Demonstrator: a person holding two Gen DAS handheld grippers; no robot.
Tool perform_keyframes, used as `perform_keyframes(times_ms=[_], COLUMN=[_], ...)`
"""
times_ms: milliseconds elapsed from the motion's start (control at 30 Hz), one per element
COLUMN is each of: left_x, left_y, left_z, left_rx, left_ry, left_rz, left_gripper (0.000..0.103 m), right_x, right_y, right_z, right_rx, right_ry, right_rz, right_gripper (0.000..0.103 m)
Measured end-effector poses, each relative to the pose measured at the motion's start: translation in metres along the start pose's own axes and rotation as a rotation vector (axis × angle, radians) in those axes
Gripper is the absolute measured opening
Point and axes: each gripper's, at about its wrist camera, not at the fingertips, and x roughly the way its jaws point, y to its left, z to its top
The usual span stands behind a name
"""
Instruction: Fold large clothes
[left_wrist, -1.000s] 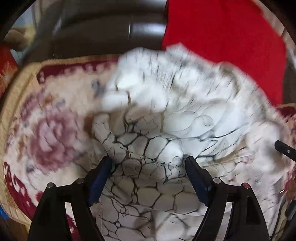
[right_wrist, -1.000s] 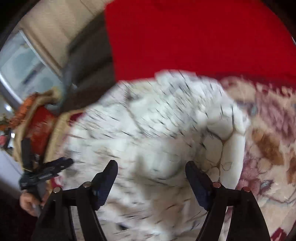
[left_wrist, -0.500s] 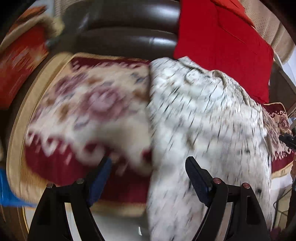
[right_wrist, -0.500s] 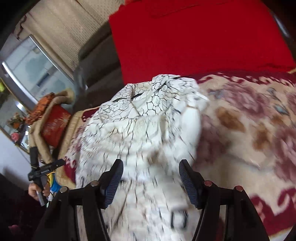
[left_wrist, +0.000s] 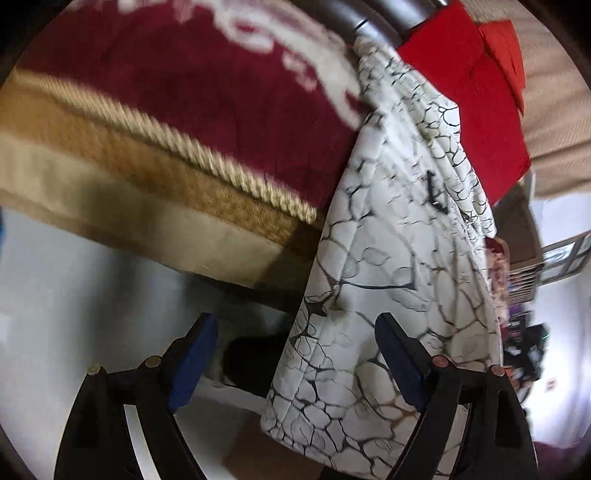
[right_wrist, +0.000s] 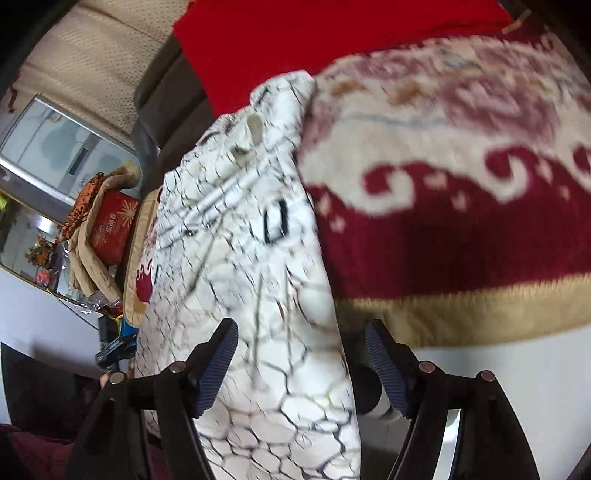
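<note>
Fingers of the left gripper (left_wrist: 291, 358) and right gripper (right_wrist: 299, 358) are spreading wider, gripping nothing (blurred); the white crackle-print garment (left_wrist: 399, 266) is hanging over the patterned blanket's (right_wrist: 461, 206) edge.

A: What does the left black two-finger plastic claw (left_wrist: 293, 363) look like?
B: Black angled arms, each tipped with a dark blue pad (left_wrist: 190, 365). Round metal rivets sit on the linkages, brass on the left side, coppery red on the right.
A: And the right black two-finger plastic claw (right_wrist: 301, 363)?
B: Same black frame, with ribbed dark blue pads (right_wrist: 218, 363) and silver rivets on the near arms.
</note>
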Motion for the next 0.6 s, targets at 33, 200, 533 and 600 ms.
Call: perform_keyframes(times_ms=[33,200,533,600], left_x=[0.005,0.032,0.023,0.015], left_y=[0.003,0.003,-0.002,-0.004], left_z=[0.0,-0.011,-0.056,-0.059], left_rx=[-0.013,-0.048,0.001,0.022], left_ry=[0.01,0.074,0.022,0.007], left_rz=[-0.034,-0.337,-0.529,-0.541], left_gripper=[0.087,0.087,0.086,0.085], right_x=[0.0,0.005,0.033,0.04], right_y=[-0.003,-0.024,-0.062,-0.069], right_z=[-0.005,-0.018,-0.052,-0.056], right_rx=[0.013,0.081,0.239,0.273], right_ry=[0.003,0.018,0.072,0.083], right_rz=[0.013,0.072,0.19,0.217], right_gripper=[0.075,0.075,0.078,0.081])
